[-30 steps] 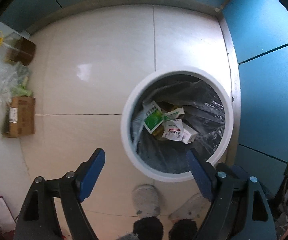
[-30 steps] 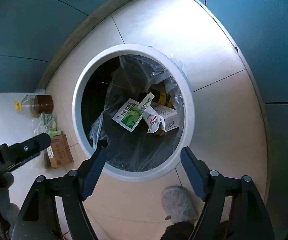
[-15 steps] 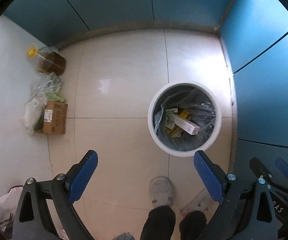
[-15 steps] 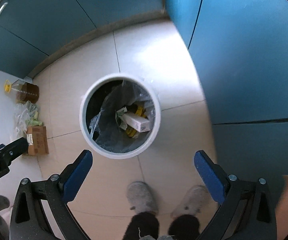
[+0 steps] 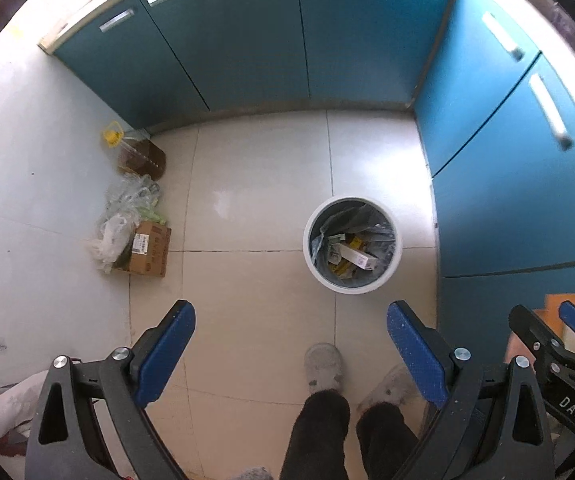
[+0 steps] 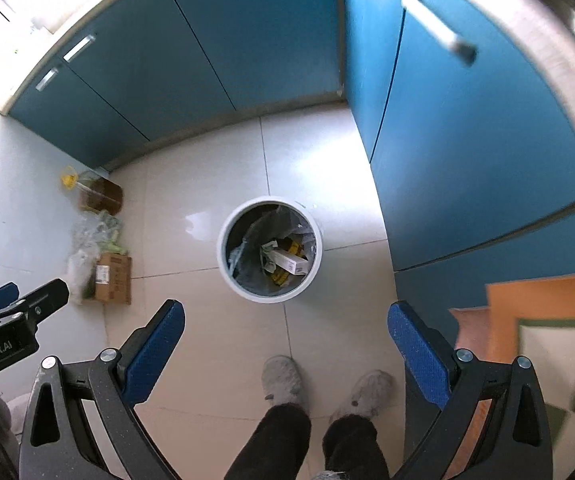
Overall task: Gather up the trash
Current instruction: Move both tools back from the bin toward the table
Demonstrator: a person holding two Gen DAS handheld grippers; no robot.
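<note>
The blue cabinets (image 5: 247,48) wrapped two sides of the tiled floor (image 5: 255,176), meeting at the far right corner. The white trash bin (image 5: 395,258) stood on the floor just beside the right-hand cabinet run, its grey liner holding a long white carton (image 6: 289,262) and some yellow and green wrappers. Against the left wall, well apart from the bin, sat a small heap: a cardboard box (image 5: 148,249), crumpled plastic bags (image 5: 121,216) touching it, and an oil bottle (image 5: 139,154) with a yellow cap nearer the far corner. The person's slippered feet (image 6: 281,380) were planted near the bin.

Both tools hung high above the floor. The left gripper (image 5: 291,354) had its jaws spread wide with nothing between them; the right gripper (image 6: 287,356) likewise, wide and empty.

I judged a drop into the bin complete and the search for the next piece under way. The next move would call for turning toward the heap at the left wall, lowering, and closing on the bags or the box.
</note>
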